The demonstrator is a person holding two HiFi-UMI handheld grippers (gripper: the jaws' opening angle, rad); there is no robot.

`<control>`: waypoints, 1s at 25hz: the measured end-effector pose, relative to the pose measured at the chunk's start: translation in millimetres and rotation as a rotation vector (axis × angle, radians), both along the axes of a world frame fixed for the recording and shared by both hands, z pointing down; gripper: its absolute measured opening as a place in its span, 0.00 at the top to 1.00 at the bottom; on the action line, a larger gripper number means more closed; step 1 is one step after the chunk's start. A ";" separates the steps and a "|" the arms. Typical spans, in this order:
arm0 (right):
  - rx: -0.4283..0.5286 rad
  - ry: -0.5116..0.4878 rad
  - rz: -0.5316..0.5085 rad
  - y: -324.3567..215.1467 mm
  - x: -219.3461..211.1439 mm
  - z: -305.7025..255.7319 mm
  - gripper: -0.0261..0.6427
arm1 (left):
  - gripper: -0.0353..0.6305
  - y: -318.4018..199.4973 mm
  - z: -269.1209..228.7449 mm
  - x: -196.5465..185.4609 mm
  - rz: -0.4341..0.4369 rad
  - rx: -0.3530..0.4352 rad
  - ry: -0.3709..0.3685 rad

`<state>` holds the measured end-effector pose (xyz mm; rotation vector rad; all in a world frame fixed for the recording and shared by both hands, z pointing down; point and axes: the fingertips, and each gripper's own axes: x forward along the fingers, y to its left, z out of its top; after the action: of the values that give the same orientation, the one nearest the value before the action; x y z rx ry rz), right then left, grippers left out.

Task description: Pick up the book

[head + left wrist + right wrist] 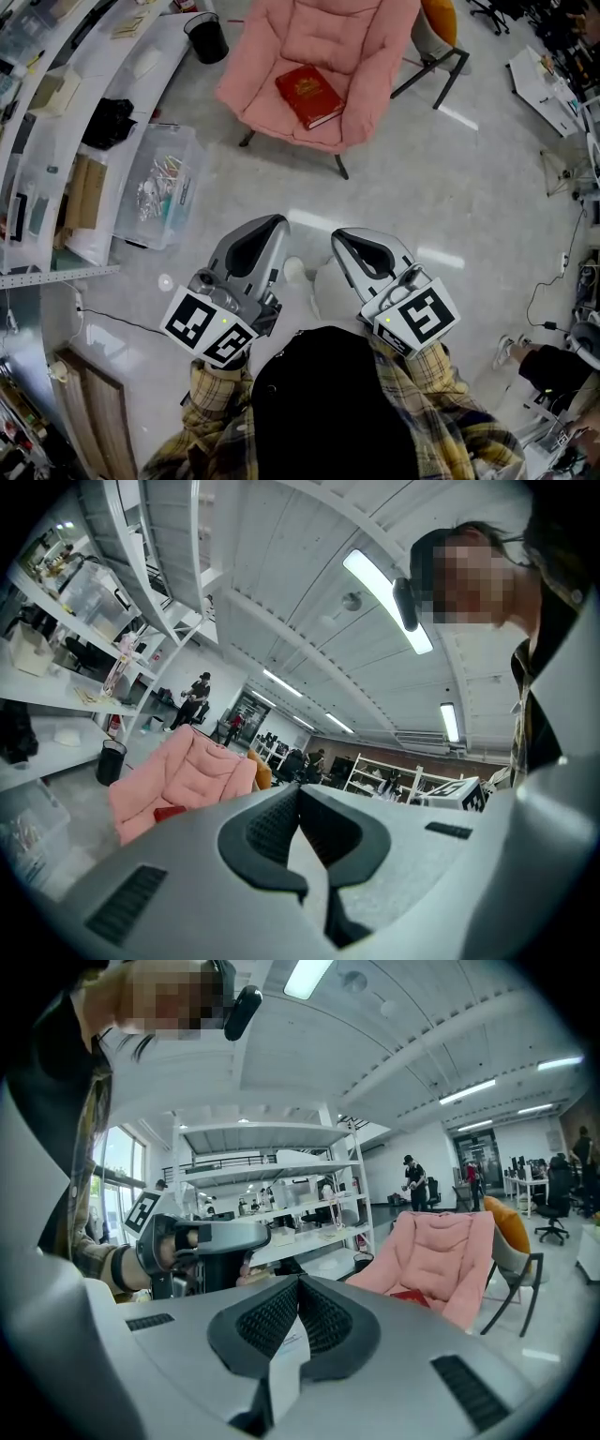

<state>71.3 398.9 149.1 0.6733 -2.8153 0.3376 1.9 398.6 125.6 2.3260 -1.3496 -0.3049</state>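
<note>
A red book [307, 95] lies flat on the seat of a pink cushioned chair [366, 56] at the top of the head view. My left gripper [277, 222] and right gripper [339, 234] are held side by side over the floor, well short of the chair, both pointing towards it. In the left gripper view the jaws [299, 789] are shut with nothing in them, and the book [169, 812] shows small on the chair [183, 775] far ahead. In the right gripper view the jaws [299, 1282] are also shut and empty, with the book [410, 1296] on the chair [441, 1255] ahead to the right.
White shelving [56, 112] runs along the left, with a clear plastic bin [159, 187] on the floor beside it and a black waste bin [206, 37] further on. An orange chair [441, 23] stands behind the pink one. Cables [548, 291] trail on the floor at right.
</note>
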 end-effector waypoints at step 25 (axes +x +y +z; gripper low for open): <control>-0.023 -0.007 -0.029 -242.1 -5.7 2.6 0.93 | 0.94 -224.6 -2.6 -23.9 -0.092 -0.002 -0.014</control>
<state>65.6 156.8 151.7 0.6270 -2.8204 0.3670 -22.0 174.0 123.0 2.2726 -1.4657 -0.3163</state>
